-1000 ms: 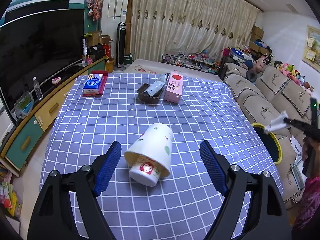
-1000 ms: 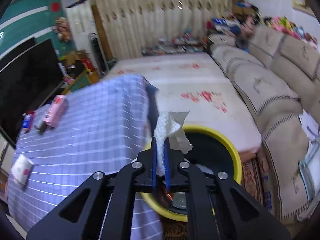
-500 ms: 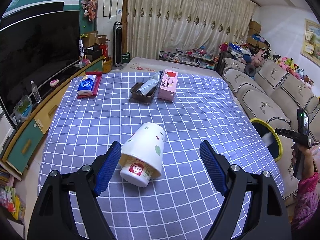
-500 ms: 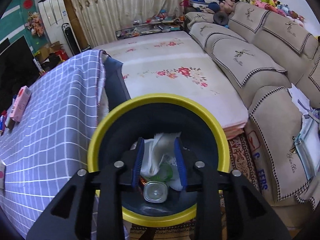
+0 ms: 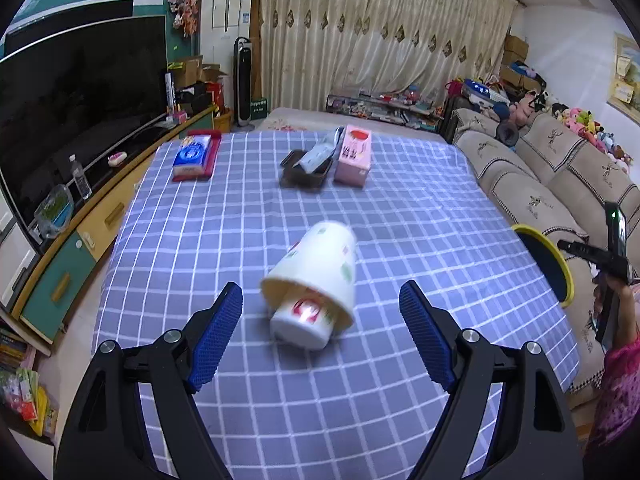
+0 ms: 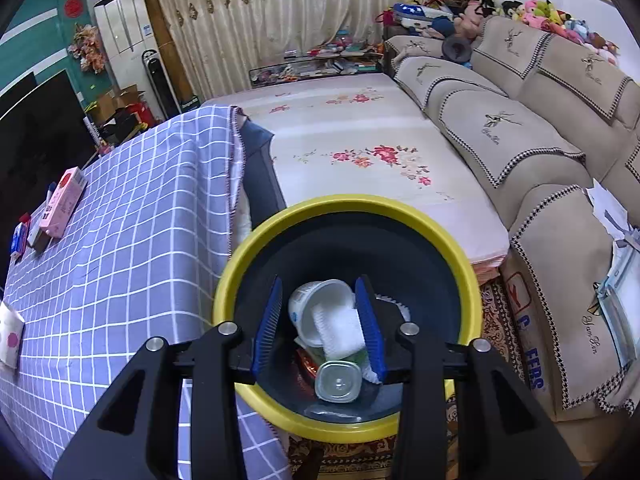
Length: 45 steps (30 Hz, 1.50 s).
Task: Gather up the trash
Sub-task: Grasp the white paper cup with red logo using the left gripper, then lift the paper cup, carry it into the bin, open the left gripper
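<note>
A white paper noodle cup (image 5: 314,284) lies on its side on the blue checked tablecloth (image 5: 400,224). My left gripper (image 5: 320,334) is open, its blue pads either side of the cup's near end, not touching it. My right gripper (image 6: 320,322) is open over the yellow-rimmed dark trash bin (image 6: 256,252) beside the table. A white crumpled tissue (image 6: 340,328) lies in the bin between the pads, on a white cup (image 6: 316,312) and a clear bottle (image 6: 336,382). The bin's rim (image 5: 560,264) and the right gripper (image 5: 592,254) show at the right of the left wrist view.
On the far half of the table stand a pink carton (image 5: 353,154), a dark tray with a wrapper (image 5: 306,168) and a blue tissue pack on a red book (image 5: 194,156). A TV cabinet (image 5: 80,240) runs along the left, a sofa (image 6: 520,128) on the right.
My right gripper moved from beside the table to over the bin, opened and let the tissue drop in. My left gripper drew back slightly; the cup has rolled and looks blurred.
</note>
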Each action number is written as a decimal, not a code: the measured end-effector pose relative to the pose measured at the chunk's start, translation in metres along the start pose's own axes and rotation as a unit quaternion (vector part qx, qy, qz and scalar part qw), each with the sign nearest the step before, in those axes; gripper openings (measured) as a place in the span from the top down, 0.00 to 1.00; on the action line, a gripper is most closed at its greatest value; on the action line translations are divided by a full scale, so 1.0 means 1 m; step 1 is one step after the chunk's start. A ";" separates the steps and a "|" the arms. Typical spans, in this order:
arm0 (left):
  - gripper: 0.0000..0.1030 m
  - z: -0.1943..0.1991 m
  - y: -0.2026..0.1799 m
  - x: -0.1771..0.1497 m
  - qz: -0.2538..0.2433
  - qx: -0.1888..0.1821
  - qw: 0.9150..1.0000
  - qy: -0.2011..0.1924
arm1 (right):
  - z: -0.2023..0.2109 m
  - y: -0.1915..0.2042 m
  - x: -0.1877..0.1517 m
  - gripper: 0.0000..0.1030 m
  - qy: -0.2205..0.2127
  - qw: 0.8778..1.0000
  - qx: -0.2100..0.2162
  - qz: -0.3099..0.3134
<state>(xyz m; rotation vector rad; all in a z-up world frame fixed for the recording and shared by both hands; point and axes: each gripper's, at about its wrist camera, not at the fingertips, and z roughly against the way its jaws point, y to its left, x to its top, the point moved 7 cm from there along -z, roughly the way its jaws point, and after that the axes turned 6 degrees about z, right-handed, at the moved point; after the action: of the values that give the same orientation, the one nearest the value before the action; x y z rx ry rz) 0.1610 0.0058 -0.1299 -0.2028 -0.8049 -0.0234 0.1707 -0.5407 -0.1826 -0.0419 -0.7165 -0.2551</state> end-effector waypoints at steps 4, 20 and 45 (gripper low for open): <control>0.27 -0.009 0.010 -0.014 0.002 -0.011 1.000 0.022 | -0.001 0.008 0.002 0.63 0.002 1.000 0.005 0.006; 0.43 -0.065 0.016 -0.028 -0.054 -0.019 0.997 0.057 | -0.005 0.024 0.002 0.62 0.010 1.000 0.010 0.015; 0.54 -0.052 0.013 -0.027 -0.061 -0.017 0.996 0.055 | -0.007 0.033 0.003 0.59 0.012 0.999 0.029 0.021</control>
<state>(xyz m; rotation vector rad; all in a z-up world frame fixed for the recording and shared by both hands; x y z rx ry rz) 0.1807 0.0072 -0.1870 -0.1825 -0.7057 -0.1623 0.1856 -0.5100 -0.1838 0.0014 -0.6973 -0.1932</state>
